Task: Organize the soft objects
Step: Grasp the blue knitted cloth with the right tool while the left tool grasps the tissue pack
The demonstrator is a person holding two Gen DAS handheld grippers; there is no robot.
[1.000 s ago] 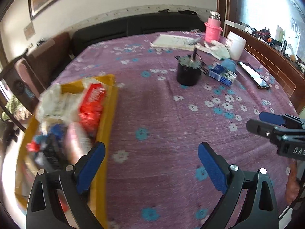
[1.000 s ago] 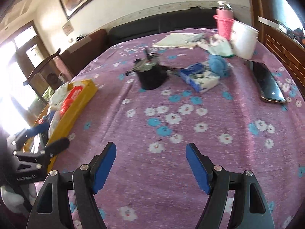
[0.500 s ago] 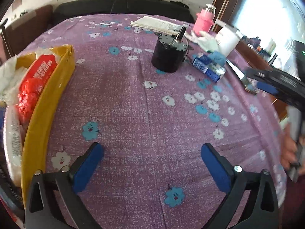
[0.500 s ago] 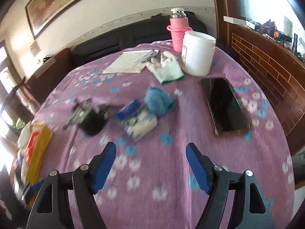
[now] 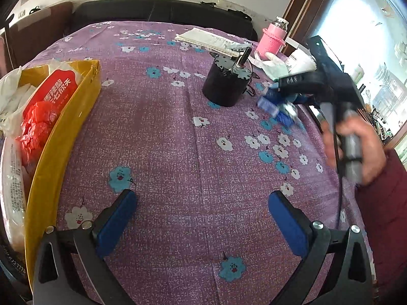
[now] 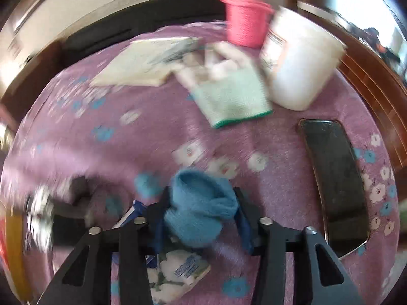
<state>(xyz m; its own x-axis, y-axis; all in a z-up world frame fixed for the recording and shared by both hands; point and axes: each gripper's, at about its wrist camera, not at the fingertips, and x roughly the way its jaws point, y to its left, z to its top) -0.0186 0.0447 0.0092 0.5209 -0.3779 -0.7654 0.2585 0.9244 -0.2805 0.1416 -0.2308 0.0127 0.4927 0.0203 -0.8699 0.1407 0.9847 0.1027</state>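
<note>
My right gripper (image 6: 201, 216) has closed around a fluffy blue knitted bundle (image 6: 201, 203) on the purple flowered tablecloth (image 6: 127, 139), its blue pads pressing both sides. A blue and white tissue pack (image 6: 178, 272) lies just below it. In the left wrist view the right gripper (image 5: 287, 101) sits by the tissue pack (image 5: 277, 106) at the right. My left gripper (image 5: 201, 218) is open and empty above the cloth near the front. A yellow box (image 5: 61, 132) at the left holds a red snack bag (image 5: 48, 101) and white bags.
A black round container (image 5: 225, 81) stands mid-table. A white and green glove (image 6: 229, 91), a white tub (image 6: 300, 66), a pink bottle (image 6: 244, 17), papers (image 6: 145, 63) and a dark phone (image 6: 335, 178) lie near the right gripper. A dark sofa is behind the table.
My right gripper moved forward to the blue bundle and shut on it. My left gripper stayed open and shifted little.
</note>
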